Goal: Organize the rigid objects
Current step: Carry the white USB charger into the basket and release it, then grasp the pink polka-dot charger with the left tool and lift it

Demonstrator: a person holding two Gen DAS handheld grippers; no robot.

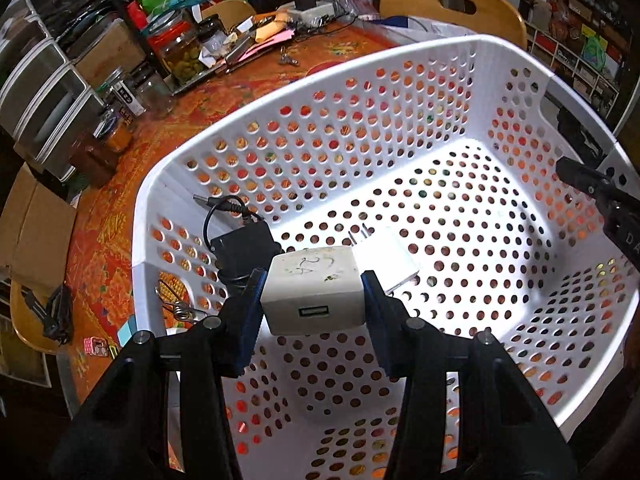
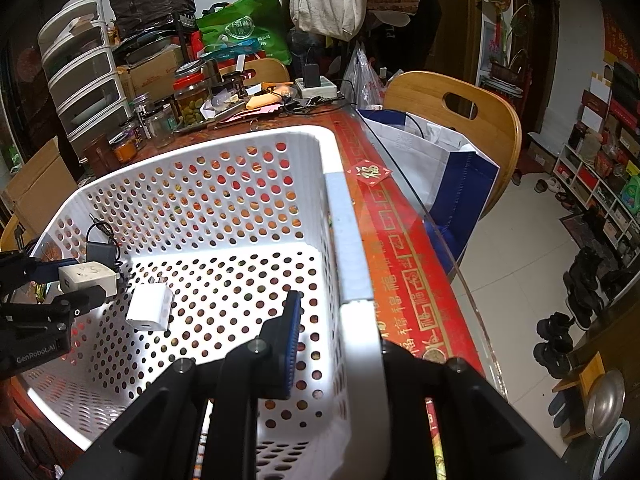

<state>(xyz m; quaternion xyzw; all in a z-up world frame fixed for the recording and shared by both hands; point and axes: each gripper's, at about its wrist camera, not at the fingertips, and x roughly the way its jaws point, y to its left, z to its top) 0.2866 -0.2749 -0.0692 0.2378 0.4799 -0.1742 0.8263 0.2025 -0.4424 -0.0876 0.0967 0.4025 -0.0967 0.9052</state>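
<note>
The left tool is closed on a white USB charger, its blue pads pressing the two flat side faces, port facing the camera, low centre of the left wrist view. The charger hangs over the inside of the white perforated basket, apparently clear of the floor. It looks like a small, stiff plastic block, light and smooth-skinned; the flat opposing sides are the sensible place to hold it, since the rounded edges could slip. A second white charger lies on the basket floor just beyond it, prongs out, and a black adapter with a cable sits by the wall at left.

The right tool straddles the basket's rim, one finger inside and one outside; it seems clamped on the rim, though the contact is hidden.

The basket stands on a bench with a red patterned cover. Jars, papers and clutter crowd the upper left; wooden chairs and a tiled floor lie right.
</note>
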